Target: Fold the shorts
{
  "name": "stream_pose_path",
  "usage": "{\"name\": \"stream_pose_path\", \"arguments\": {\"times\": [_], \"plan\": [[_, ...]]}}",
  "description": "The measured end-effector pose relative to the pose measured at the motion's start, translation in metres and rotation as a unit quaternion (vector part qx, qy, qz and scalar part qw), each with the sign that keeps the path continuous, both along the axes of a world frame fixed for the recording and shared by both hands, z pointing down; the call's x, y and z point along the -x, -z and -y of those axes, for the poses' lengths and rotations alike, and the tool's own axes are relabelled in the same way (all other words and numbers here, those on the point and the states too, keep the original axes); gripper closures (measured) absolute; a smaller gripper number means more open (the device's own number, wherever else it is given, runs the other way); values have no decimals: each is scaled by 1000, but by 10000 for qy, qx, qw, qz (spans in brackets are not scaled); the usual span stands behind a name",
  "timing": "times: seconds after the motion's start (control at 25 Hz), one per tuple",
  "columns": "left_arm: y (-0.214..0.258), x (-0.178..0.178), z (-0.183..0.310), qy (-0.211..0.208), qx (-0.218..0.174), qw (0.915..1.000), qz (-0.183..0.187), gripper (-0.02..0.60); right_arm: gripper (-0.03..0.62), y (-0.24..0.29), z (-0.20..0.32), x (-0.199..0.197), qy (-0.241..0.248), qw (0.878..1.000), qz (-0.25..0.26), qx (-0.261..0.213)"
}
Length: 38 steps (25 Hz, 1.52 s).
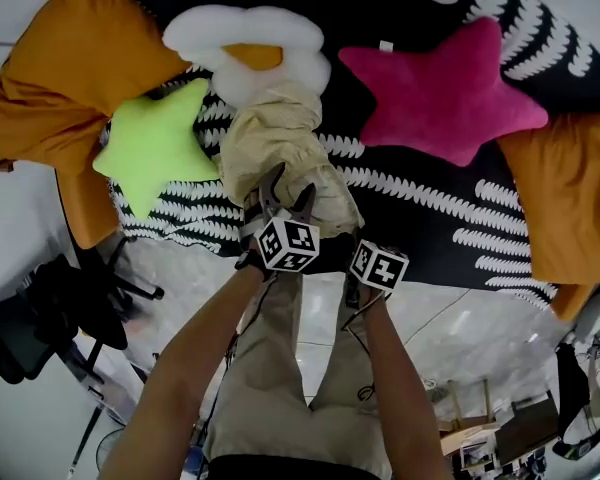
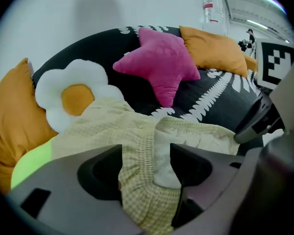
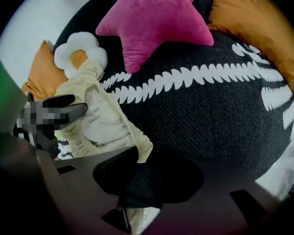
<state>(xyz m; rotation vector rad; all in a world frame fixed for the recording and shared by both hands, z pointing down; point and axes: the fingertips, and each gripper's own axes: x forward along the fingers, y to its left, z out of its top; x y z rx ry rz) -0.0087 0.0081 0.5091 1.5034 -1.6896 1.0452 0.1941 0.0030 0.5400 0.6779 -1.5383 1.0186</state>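
Note:
Cream checked shorts lie on the black leaf-patterned bed cover, reaching from the flower pillow to the near edge. My left gripper points down at their near end. In the left gripper view the gathered waistband fills the space between the jaws of the left gripper, which stand wide apart. My right gripper is just to its right. In the right gripper view the shorts' corner lies against the left jaw of the right gripper, and dark bed cover shows through the gap.
A white flower pillow touches the far end of the shorts. A lime star pillow lies left and a pink star pillow right. Orange pillows flank both sides. A black chair stands on the floor at the left.

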Motion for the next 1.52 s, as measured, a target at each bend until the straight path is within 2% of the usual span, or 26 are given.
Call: {"name": "stream_pose_path", "arguments": {"times": [0.12, 0.2, 0.24, 0.36, 0.44, 0.52, 0.64, 0.68, 0.72, 0.8, 0.88, 0.96, 1.08, 1.2, 1.28, 1.4, 1.52], "plan": [[-13, 7, 5, -401, 385, 9975, 442, 295, 436, -5, -5, 0, 172, 9998, 71, -27], [-19, 19, 2, -658, 763, 9909, 893, 383, 436, -6, -6, 1, 306, 9995, 50, -103], [-18, 24, 1, -734, 860, 9880, 1055, 404, 436, -6, -5, 2, 383, 9991, 10, -158], [6, 31, 2, -747, 743, 9877, 1151, 433, 436, -4, 1, -1, 569, 9977, -121, -358], [30, 33, -2, -826, 599, 9895, 1019, 431, 433, 0, 1, -4, 587, 9970, -167, -479], [52, 35, -13, -1096, 576, 9894, 757, 444, 433, 6, -1, -4, 488, 9968, -196, -603], [73, 33, -39, -1483, 844, 9853, -3, 492, 439, 15, -3, 2, 349, 9961, 3, -807], [78, 33, -49, -1522, 955, 9834, -240, 531, 439, 17, -6, 7, 335, 9958, 125, -840], [81, 34, -56, -1528, 1032, 9820, -405, 540, 440, 18, -10, 12, 326, 9955, 235, -856], [87, 38, -63, -1491, 1051, 9818, -535, 545, 457, 18, -17, 22, 253, 9953, 417, -833], [97, 37, -63, -1424, 907, 9838, -595, 549, 465, 20, -20, 31, 51, 9948, 609, -811], [116, 34, -57, -1307, 636, 9871, -674, 554, 456, 25, -23, 41, -242, 9934, 782, -800], [166, 28, -44, -981, 174, 9908, -916, 555, 411, 32, -29, 52, -811, 9901, 919, -686], [224, 28, -39, -326, -243, 9901, -1340, 557, 360, 64, -26, 73, -1337, 9797, 1301, -734], [258, 34, -45, 269, -546, 9842, -1660, 557, 312, 98, -25, 93, -1695, 9677, 1720, -719], [295, 52, -62, 1091, -929, 9686, -2034, 557, 268, 152, -35, 126, -2249, 9445, 2364, -378], [316, 63, -76, 1406, -1122, 9607, -2115, 557, 224, 205, -45, 166, -2624, 9177, 2983, 58]]}}
